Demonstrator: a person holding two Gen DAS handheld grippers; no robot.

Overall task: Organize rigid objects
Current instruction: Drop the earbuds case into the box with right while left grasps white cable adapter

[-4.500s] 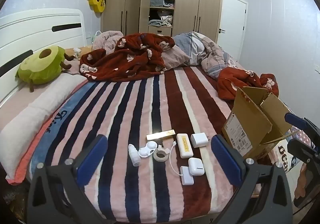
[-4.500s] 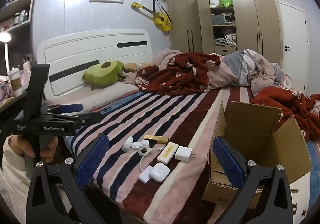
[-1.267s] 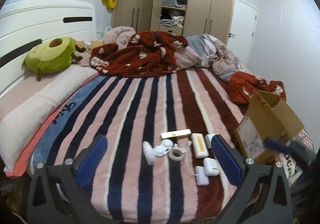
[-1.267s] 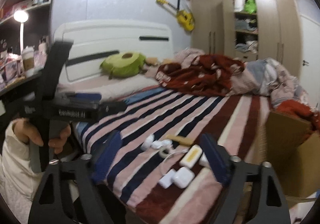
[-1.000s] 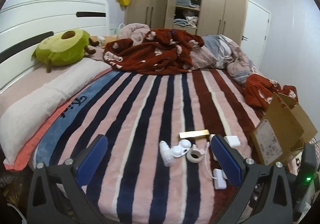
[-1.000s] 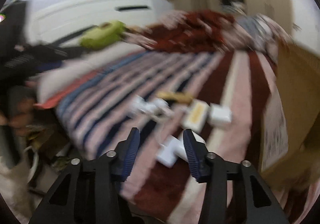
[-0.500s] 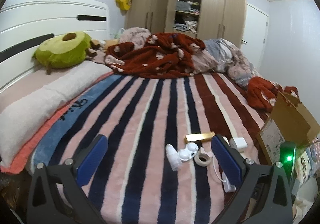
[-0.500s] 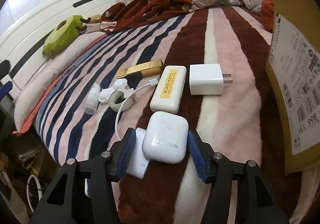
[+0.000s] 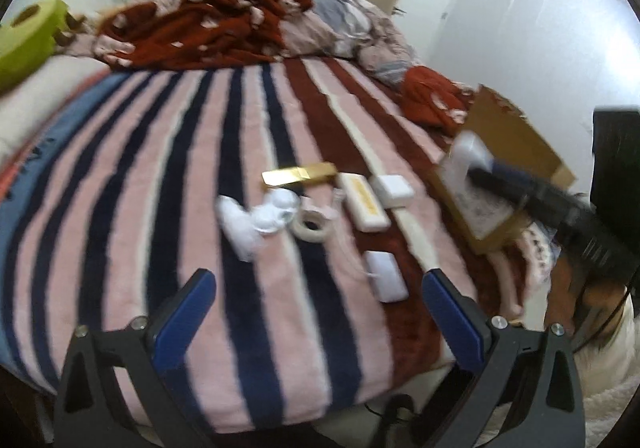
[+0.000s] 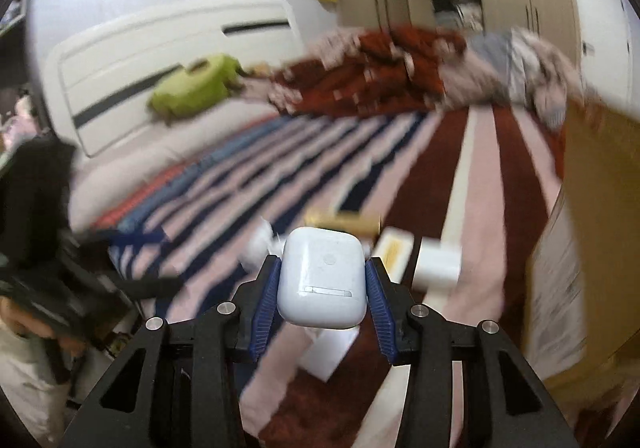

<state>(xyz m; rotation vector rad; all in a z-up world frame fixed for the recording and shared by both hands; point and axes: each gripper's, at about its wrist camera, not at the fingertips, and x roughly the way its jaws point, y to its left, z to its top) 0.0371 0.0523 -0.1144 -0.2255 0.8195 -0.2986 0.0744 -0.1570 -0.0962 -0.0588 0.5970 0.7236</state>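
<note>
My right gripper (image 10: pixel 322 290) is shut on a white earbud case (image 10: pixel 322 276) and holds it above the striped bed. In the left wrist view the right gripper (image 9: pixel 480 168) carries the earbud case (image 9: pixel 470 152) beside the cardboard box (image 9: pixel 516 152). My left gripper (image 9: pixel 316 312) is open and empty near the bed's front edge. On the blanket lie a gold bar (image 9: pixel 300 174), a white power bank (image 9: pixel 364 202), a white charger (image 9: pixel 392 186), a tape roll (image 9: pixel 314 226), a small white bottle (image 9: pixel 236 226) and a flat white adapter (image 9: pixel 384 280).
The open cardboard box (image 10: pixel 596 232) stands at the bed's right edge. A heap of red and grey blankets (image 9: pixel 224 20) covers the far end of the bed. A green avocado plush (image 9: pixel 28 36) lies at the far left by the headboard.
My right gripper has shut on the earbud case and lifted it off the blanket, moving toward the box. My left gripper has tilted down toward the objects.
</note>
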